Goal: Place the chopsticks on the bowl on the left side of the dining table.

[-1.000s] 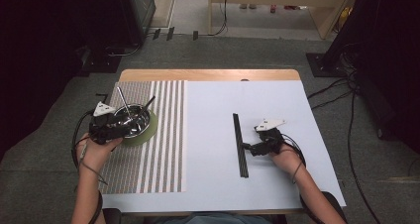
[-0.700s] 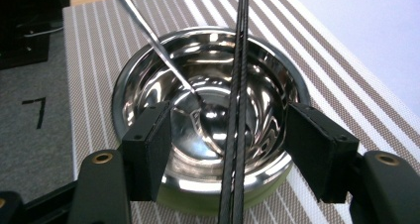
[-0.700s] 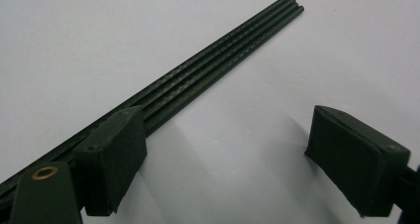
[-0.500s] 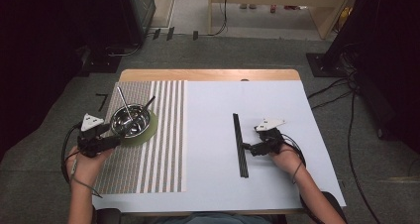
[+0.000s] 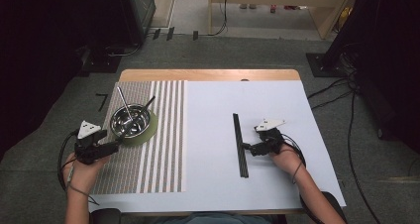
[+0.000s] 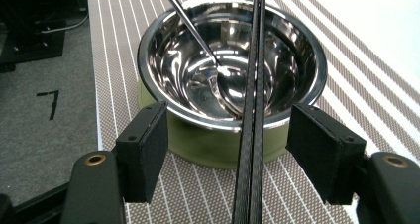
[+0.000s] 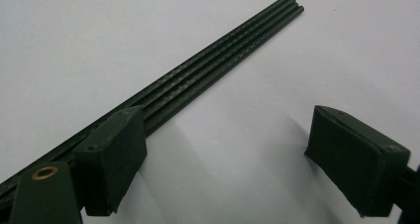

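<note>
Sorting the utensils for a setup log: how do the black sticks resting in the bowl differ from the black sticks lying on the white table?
The sticks in the bowl are two, propped at a slant over the steel bowl rim. The sticks on the table are about four, lying flat side by side. Both sets are long, thin and black.

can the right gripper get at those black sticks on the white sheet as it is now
Probably yes: the right gripper is open beside the black sticks, one of its fingers already at them, nothing between.
</note>
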